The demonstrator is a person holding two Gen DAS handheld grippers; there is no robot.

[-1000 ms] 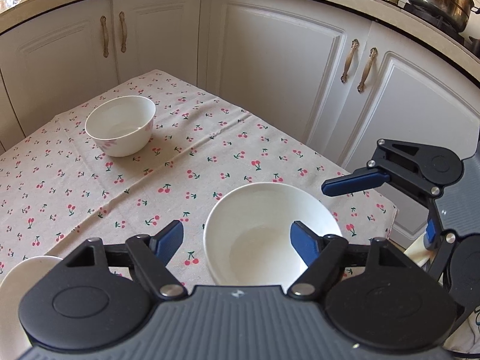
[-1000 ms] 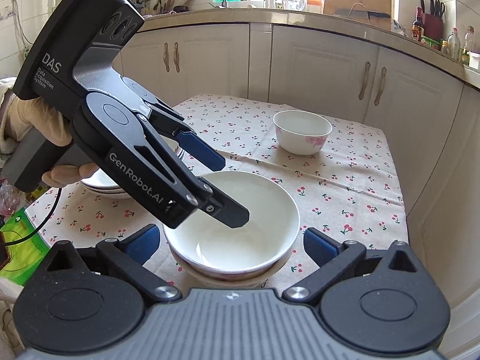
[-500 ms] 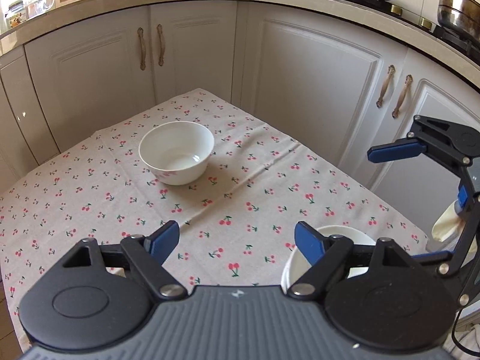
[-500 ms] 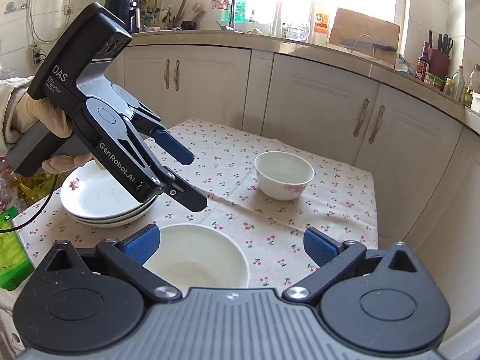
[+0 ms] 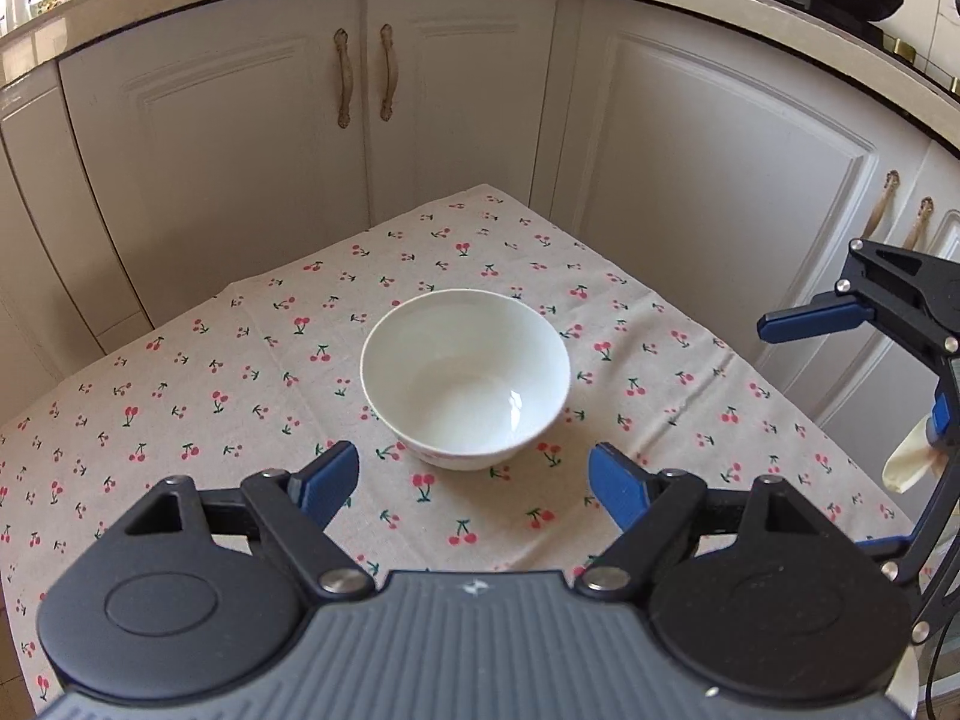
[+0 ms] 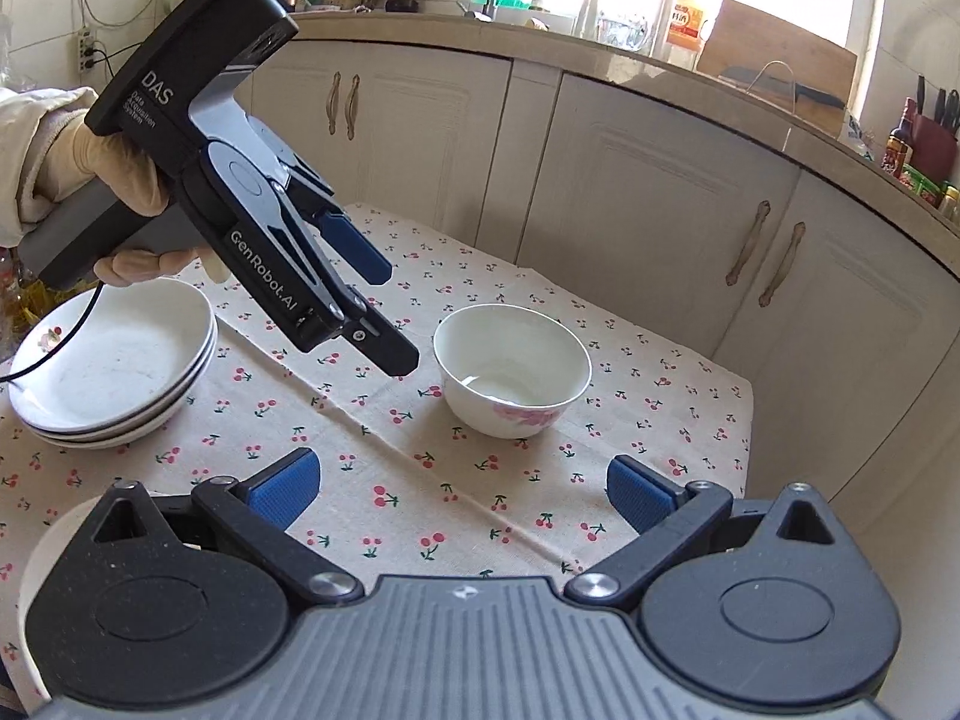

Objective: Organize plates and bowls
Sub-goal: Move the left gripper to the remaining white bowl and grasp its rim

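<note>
Between my left gripper's (image 5: 474, 477) blue fingers (image 5: 327, 480) nothing is held; they stand apart, low centre of the left wrist frame, with only cherry-print cloth in the gap. Right gripper (image 6: 462, 489) same story: fingers (image 6: 282, 489) spread, empty, bottom centre of its own frame.

Just above the left fingers, dead centre of frame, sits the small white bowl (image 5: 465, 378), upright on the table (image 5: 180, 396), pink flower print low on its wall visible from the right wrist view, where it shows centre-right (image 6: 513, 369). Left gripper also shows in that view, upper left, tip hanging beside the bowl's rim and apart from it, gloved hand (image 6: 114, 180) on the handle.

Plates (image 6: 108, 360) are stacked at the left edge of the right wrist frame, two or three deep, can't count surely. A pale rim (image 6: 42, 558) peeks at lower left behind my right gripper body; likely another bowl, can't confirm.

Step, my read: plates look done, now going for the small bowl with the left. Next move needs the fingers brought down so one goes inside the rim and one outside, then pinch the wall; the bowl is too wide for this opening to span. Thin glazed rim, so a firm, square bite. White cabinets (image 5: 456, 90) behind, no obstacle.
</note>
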